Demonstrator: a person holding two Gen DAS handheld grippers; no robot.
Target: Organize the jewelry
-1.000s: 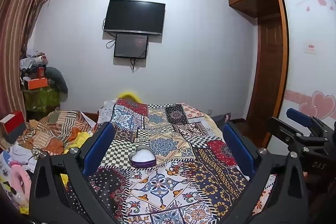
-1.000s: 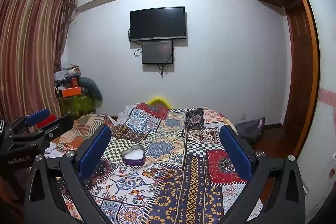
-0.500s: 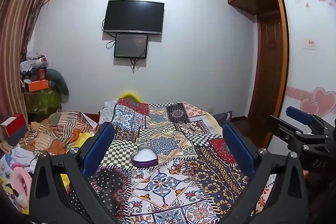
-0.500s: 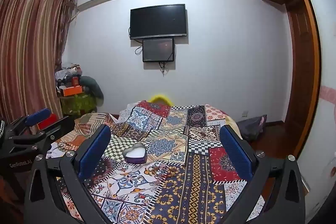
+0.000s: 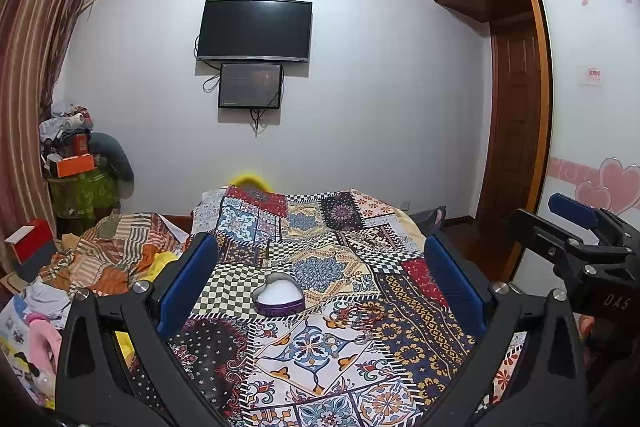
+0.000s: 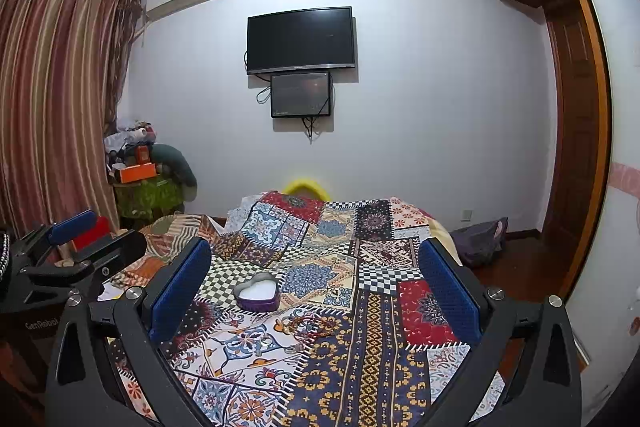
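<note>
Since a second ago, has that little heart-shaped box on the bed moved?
No. The heart-shaped box sits at the same corner of the checkered patch on the bedspread; only the cameras shifted slightly.

"DAS" on right gripper, "GenRobot" on left gripper

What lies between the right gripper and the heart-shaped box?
In the right wrist view, only patchwork bedspread; the jewelry lies right of the line from right gripper to heart-shaped box.

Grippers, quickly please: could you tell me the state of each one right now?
Left gripper: open, jaws wide apart, holding nothing.
Right gripper: open, jaws wide apart, holding nothing.
</note>
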